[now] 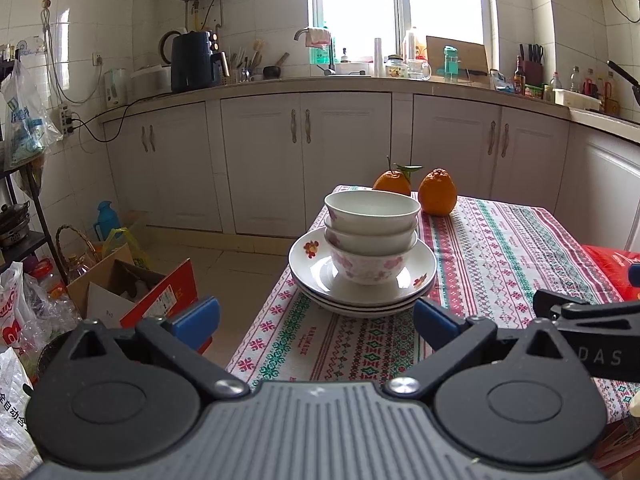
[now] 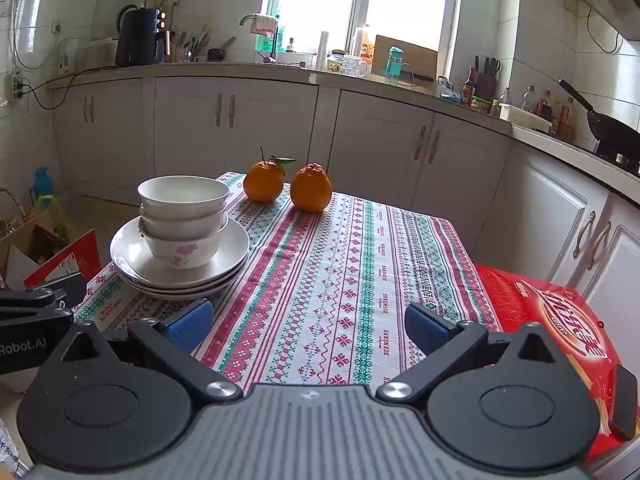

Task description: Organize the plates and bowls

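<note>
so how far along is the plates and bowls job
Looks close to done: three bowls sit nested on a stack of plates at the table's left edge. Nothing is in hand; the left gripper and right gripper are both open and empty, short of the stack. No loose dishes show; only two oranges and a red box share the table.

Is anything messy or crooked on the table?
Mostly tidy. The three bowls are nested on the stacked plates, though the plate stack sits right at the table's left edge. Nothing looks spilled or broken; two oranges stand behind.
</note>
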